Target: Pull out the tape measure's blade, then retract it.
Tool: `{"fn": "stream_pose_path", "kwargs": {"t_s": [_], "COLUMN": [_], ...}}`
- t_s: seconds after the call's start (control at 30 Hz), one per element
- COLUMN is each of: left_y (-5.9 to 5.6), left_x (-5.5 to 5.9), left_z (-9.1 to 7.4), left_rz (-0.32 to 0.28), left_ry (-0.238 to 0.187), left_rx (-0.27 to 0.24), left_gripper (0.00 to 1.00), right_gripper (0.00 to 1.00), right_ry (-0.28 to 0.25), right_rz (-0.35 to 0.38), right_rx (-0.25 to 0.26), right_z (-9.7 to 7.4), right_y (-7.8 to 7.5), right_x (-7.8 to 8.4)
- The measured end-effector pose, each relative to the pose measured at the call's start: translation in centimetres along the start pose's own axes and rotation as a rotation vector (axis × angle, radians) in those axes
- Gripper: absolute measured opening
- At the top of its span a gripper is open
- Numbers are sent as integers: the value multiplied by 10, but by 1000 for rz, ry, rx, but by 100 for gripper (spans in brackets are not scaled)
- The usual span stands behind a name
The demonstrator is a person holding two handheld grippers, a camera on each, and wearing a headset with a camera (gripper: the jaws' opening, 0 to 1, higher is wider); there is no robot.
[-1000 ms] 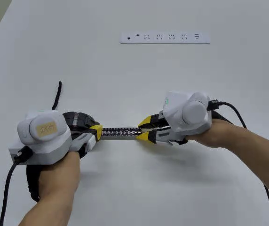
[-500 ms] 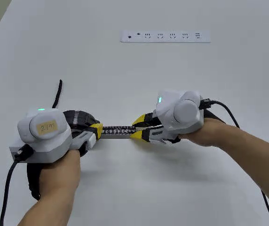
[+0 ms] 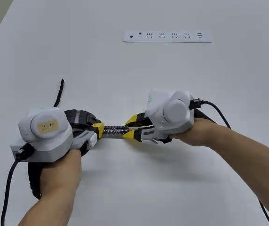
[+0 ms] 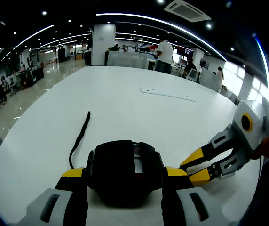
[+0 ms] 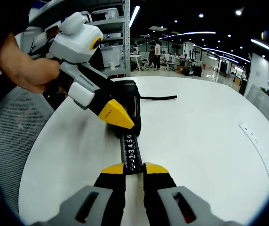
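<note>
- Black rubber-clad tape measure case [image 4: 125,157] on white tabletop [image 3: 125,75], clamped between yellow tips of left claw [image 4: 125,172]; underside cut off by claw body.
- Short dark numbered blade [image 5: 131,151] out, pinched in nearly closed right claw [image 5: 133,169]; end hook hidden between tips.
- Thin black strap [image 4: 80,134] lying behind case.

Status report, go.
Left gripper shut on case. Right gripper shut on blade, short span out. Power strip far behind, apart.
</note>
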State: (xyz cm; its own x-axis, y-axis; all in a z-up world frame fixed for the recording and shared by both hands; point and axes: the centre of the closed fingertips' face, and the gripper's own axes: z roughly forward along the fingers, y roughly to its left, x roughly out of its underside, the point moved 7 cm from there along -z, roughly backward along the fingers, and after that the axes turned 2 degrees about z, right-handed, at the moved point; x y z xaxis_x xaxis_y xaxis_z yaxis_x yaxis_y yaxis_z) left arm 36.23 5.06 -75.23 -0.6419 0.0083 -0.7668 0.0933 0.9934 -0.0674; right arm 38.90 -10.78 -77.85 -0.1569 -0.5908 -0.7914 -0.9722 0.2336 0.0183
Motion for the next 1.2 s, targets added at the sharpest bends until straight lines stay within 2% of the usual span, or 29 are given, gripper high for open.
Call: {"fn": "stream_pose_path", "kwargs": {"t_s": [0.87,1.2], "left_y": [1,1], "left_x": [-1,-1], "left_z": [1,0], "left_rz": [-16,-25], "left_ry": [0,-1], "left_rx": [8,13], "left_gripper": [60,61], "right_gripper": [13,13], "right_ry": [-13,-15], "right_rz": [-17,-15], "right_rx": [-5,-6], "right_z": [30,34], "right_y": [5,6], "right_x": [-22,-27]}}
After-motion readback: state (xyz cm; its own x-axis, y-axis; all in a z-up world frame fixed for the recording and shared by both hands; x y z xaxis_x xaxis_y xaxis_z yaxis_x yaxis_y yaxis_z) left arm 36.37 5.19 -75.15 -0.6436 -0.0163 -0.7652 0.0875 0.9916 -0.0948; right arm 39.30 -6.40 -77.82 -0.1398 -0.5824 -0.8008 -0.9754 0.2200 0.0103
